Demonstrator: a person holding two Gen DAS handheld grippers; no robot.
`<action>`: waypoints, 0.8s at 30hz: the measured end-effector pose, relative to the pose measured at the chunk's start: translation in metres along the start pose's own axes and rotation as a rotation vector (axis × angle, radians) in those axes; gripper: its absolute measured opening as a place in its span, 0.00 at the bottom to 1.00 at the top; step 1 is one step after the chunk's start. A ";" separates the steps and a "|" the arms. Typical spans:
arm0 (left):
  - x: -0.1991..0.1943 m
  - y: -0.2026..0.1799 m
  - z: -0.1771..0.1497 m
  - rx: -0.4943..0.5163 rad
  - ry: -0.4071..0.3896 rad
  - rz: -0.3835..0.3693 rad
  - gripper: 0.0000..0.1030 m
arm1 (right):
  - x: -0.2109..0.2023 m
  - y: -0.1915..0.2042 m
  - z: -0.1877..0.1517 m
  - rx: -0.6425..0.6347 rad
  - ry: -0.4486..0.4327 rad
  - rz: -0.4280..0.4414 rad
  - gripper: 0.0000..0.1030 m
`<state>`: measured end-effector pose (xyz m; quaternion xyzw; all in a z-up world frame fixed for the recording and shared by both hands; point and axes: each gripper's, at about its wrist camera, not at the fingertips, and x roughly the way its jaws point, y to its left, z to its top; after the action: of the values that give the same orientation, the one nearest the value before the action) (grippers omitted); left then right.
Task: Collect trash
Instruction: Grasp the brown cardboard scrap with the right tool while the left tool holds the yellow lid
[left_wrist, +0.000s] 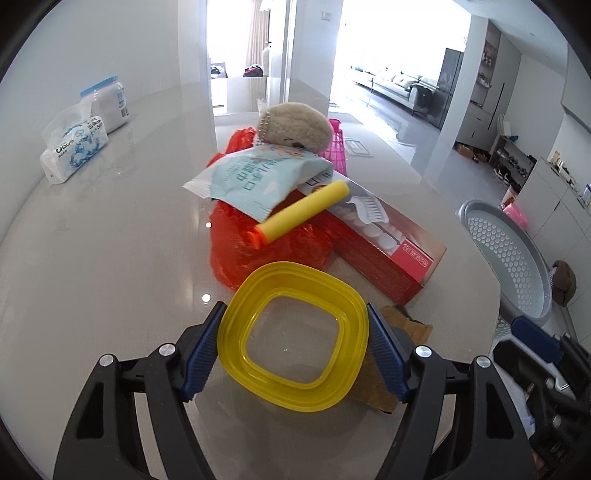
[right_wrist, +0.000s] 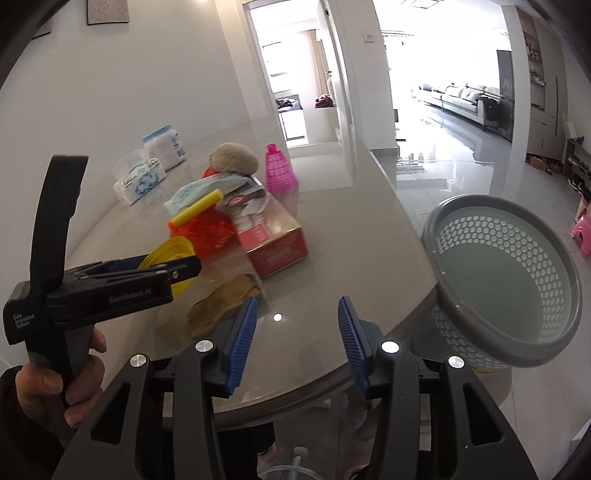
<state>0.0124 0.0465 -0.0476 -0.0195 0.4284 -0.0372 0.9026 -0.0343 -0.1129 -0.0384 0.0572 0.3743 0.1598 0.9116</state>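
left claw (left_wrist: 293, 345) pinches the yellow lid (left_wrist: 293, 334) across its opposite rims, just above the bench (left_wrist: 110, 258) near its front edge. light, thin plastic, probably springy and slick, so the rim grip looks right. right claw (right_wrist: 297, 341) hangs open and empty over the front edge, bin (right_wrist: 506, 280) just off the bench's right edge.

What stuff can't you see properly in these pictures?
- Red plastic bag, left wrist view: mostly buried under the wipes packet and foam dart.
- Brown paper scrap, left wrist view: partly behind the yellow lid and the fingers.
- Basket bottom, right wrist view: hidden by its rim.
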 end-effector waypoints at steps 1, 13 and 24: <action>-0.001 0.003 0.000 -0.005 0.001 -0.002 0.70 | 0.001 0.003 0.000 -0.004 0.004 0.006 0.44; -0.021 0.045 -0.002 -0.054 -0.052 0.062 0.70 | 0.027 0.046 -0.004 0.034 0.080 0.080 0.54; -0.034 0.090 -0.010 -0.096 -0.091 0.121 0.70 | 0.062 0.070 0.009 0.075 0.156 -0.089 0.59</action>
<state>-0.0123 0.1387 -0.0332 -0.0383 0.3887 0.0388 0.9197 -0.0039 -0.0265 -0.0575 0.0622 0.4519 0.1089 0.8832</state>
